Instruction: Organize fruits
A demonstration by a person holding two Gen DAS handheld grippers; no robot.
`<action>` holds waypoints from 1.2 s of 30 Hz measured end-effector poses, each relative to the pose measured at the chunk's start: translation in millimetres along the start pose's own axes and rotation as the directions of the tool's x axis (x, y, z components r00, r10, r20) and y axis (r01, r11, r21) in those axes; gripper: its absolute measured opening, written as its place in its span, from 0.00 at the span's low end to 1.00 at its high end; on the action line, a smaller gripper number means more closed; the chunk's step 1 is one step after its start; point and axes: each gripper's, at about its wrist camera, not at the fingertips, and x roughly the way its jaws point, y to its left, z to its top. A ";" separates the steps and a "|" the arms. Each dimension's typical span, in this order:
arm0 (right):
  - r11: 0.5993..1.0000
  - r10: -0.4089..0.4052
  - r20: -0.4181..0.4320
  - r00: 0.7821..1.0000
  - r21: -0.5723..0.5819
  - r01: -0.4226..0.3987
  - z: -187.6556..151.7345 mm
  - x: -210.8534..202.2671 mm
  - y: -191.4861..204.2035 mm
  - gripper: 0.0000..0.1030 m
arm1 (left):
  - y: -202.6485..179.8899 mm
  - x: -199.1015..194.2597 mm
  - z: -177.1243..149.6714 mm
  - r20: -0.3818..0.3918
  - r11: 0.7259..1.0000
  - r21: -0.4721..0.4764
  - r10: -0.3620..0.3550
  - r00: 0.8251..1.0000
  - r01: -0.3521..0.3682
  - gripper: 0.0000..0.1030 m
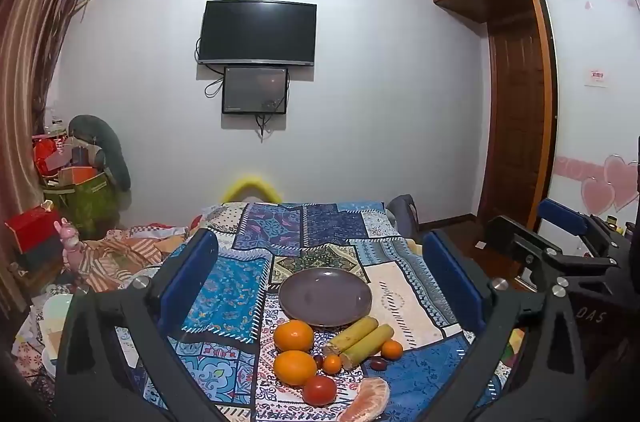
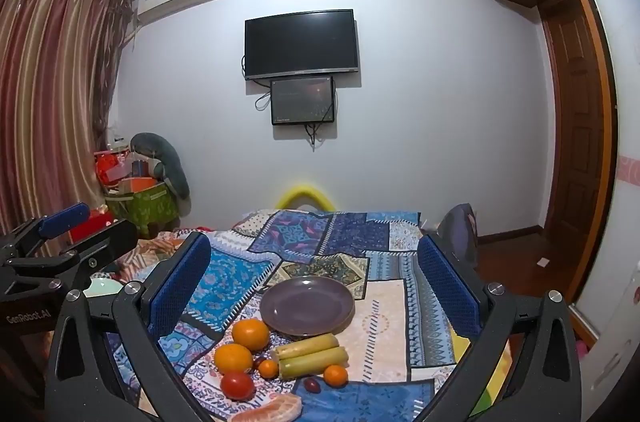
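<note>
On the table under a blue patchwork-print tablecloth (image 1: 232,286) lies 1 round, shallow, grey-purple plate (image 1: 325,296), empty, with the fruit gathered just in front of it. There are 2 large round oranges (image 1: 294,335), one behind the other at the left of the group. 2 pale yellow-green sugarcane pieces (image 1: 360,338) lie side by side, touching, just beside the plate's near rim. 2 small orange mandarins (image 1: 391,349) flank the cane ends, 1 on each side. 1 red tomato (image 1: 319,390) sits nearest the camera, beside 1 peeled orange-pink citrus segment (image 1: 366,400) at the bottom edge. 2 small dark red fruits (image 1: 378,364) lie among them, 1 partly hidden between the oranges and the small mandarin.

The left gripper (image 1: 320,286) is held above the near table edge, tilted slightly downward toward the plate, its 2 blue-padded fingers (image 1: 188,278) spread fully apart with nothing between them. The right gripper (image 2: 316,286) has the same pose alongside it, fingers (image 2: 448,286) spread wide and empty.
</note>
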 end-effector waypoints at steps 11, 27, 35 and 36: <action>1.000 -0.002 0.011 1.000 -0.004 0.002 2.0 -4.0 -0.6 1.00 | 1.0 -1.2 3.0 0.003 1.000 -0.003 -0.011 1.000 0.011 1.00; 1.000 -0.007 0.020 1.000 -0.004 0.007 6.7 -8.5 1.8 1.00 | 2.8 -2.8 3.1 0.005 1.000 -0.012 -0.014 1.000 0.014 1.00; 1.000 -0.009 0.021 1.000 -0.004 0.009 5.7 -9.7 1.9 1.00 | 3.1 -3.7 2.8 0.009 1.000 -0.012 -0.016 1.000 0.016 1.00; 1.000 -0.009 0.022 1.000 -0.004 0.009 5.4 -9.5 1.6 1.00 | 3.0 -3.7 2.6 0.009 1.000 -0.013 -0.017 1.000 0.017 1.00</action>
